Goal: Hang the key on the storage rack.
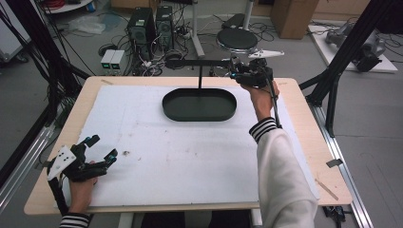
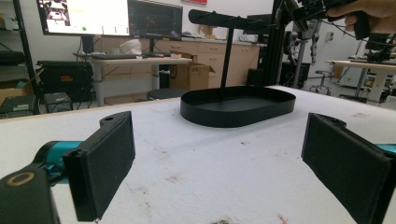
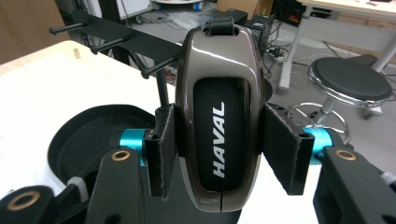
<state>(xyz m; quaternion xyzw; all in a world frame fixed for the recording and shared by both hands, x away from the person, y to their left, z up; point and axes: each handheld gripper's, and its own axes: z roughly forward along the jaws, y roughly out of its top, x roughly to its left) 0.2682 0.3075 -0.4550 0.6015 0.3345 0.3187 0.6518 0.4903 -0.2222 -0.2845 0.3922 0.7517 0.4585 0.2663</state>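
right gripper view shows our right gripper (image 3: 217, 154) clamped on the key fob (image 3: 218, 116) near the rack's pegs (image 3: 161, 66), apparently unhung; left gripper (image 1: 97, 151) rests wide open, empty.

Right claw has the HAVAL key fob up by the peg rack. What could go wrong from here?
1. The key fob is glossy and rounded, pinched only at its sides by the right claw; it may slip and drop toward the black tray.
2. Its strap loop is small and the rack pegs are thin; a slight misalignment likely misses the peg.
3. Pushing against the rack might tip the stand.
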